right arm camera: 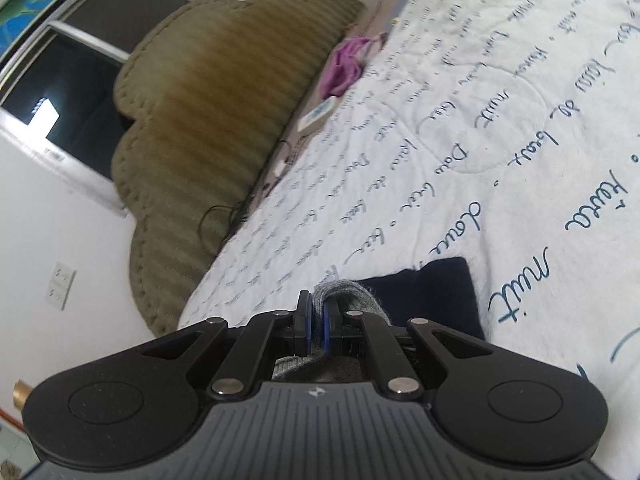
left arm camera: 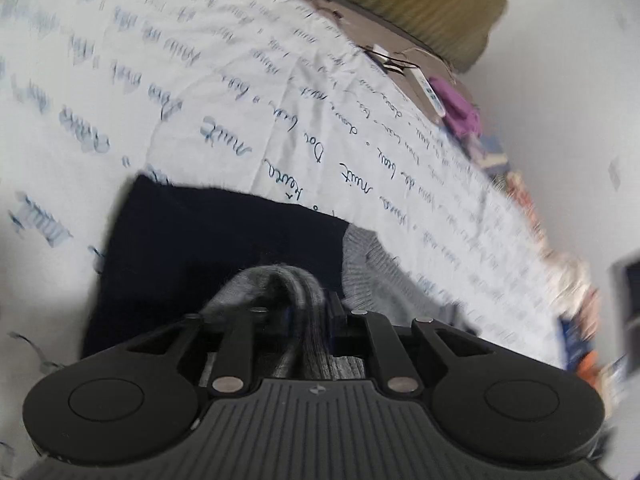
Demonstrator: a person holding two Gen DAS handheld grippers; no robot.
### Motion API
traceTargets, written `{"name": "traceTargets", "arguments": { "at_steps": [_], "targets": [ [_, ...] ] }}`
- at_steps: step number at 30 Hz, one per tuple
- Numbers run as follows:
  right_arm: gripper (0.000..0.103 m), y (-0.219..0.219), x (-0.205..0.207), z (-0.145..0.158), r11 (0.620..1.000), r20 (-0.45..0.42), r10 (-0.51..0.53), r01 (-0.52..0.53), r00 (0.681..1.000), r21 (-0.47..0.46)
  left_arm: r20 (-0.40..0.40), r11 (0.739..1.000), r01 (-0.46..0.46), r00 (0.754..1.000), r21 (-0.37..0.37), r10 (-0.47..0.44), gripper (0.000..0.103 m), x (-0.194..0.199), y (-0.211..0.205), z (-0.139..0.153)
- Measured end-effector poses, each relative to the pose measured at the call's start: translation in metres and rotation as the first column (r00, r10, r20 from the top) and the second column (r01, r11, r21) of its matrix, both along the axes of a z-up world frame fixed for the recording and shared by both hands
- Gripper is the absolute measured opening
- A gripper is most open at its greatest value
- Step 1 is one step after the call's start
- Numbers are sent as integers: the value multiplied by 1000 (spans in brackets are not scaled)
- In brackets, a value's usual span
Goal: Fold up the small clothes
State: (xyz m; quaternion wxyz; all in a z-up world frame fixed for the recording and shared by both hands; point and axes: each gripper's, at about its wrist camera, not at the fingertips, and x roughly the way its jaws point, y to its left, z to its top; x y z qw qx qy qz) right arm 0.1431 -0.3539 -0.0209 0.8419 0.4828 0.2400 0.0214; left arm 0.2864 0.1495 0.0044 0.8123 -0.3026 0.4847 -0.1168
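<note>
Grey ribbed knit with a navy body, a small knitted garment (left arm camera: 224,248), lies on the white quilted bedspread printed with blue handwriting (left arm camera: 280,92), right under both tools. I've got grey fabric in each claw.

Right gripper (right arm camera: 316,326): jaws pressed together, blue pads pinching a fold of the grey knit. Solid hold.

Left gripper (left arm camera: 298,312): a bunched roll of grey knit runs up between the fingers, but the wrist view is blurred and the fabric covers the pads. Can't tell whether it's clamping or just cradling. I treat that side as suspect.

Judgement: mid-fold, carrying the grey edge over the navy panel. To do it well:
- keep both tools level with each other so the edge lands straight
- keep light tension between the two pinch points, no sag in the middle
- lay the edge flush on the navy part, then let go, right side last since it's the sure grip
- if the left slips, re-pinch before going on

Olive corduroy cloud-shaped cushion (right arm camera: 208,92) and purple crumpled cloth (right arm camera: 346,64) sit at the far edge of the bed, well apart. No interference.
</note>
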Motion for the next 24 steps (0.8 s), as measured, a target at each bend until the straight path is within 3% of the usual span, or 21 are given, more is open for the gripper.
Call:
{"name": "traceTargets", "arguments": {
  "at_steps": [1, 3, 4, 10, 13, 15, 16, 17, 18, 20, 24],
  "targets": [
    [6, -1, 5, -4, 1000, -16, -3, 3, 1000, 12, -32, 997, -25, 999, -72, 22, 33, 3, 7, -6],
    [8, -3, 14, -13, 999, -47, -6, 8, 999, 40, -57, 979, -64, 997, -195, 54, 58, 4, 18, -13],
    [8, -3, 17, -17, 999, -67, -15, 18, 998, 41, -50, 970, -88, 996, -224, 79, 61, 2, 23, -13],
    [9, -2, 24, -26, 999, -115, -32, 33, 993, 8, 49, 970, -191, 978, -150, 201, 65, 0, 37, 10],
    [10, 0, 24, -22, 998, -123, -52, 48, 991, -40, 117, 976, -215, 970, -7, 215, 66, -3, 33, 24],
    [19, 9, 17, -8, 989, -106, -82, 68, 991, -129, 174, 978, -165, 974, 125, 142, 66, -9, 21, 32],
    [40, 16, 14, 2, 977, -85, -88, 69, 993, -201, 194, 973, -135, 976, 187, 98, 67, -14, 13, 34],
    [73, 24, 11, 12, 957, -63, -86, 65, 994, -283, 212, 961, -99, 976, 259, 44, 67, -18, 2, 34],
    [82, 33, 10, 20, 933, -40, -76, 57, 996, -355, 222, 944, -70, 975, 324, -4, 67, -22, -8, 33],
    [83, 45, 10, 29, 908, 1, -10, 10, 1000, -420, 228, 903, -27, 971, 428, -79, 67, -30, -25, 28],
    [81, 53, 24, 21, 927, -43, 148, -153, 988, -343, 202, 856, 14, 970, 517, -138, 68, -39, -38, 10]
  ]
}}
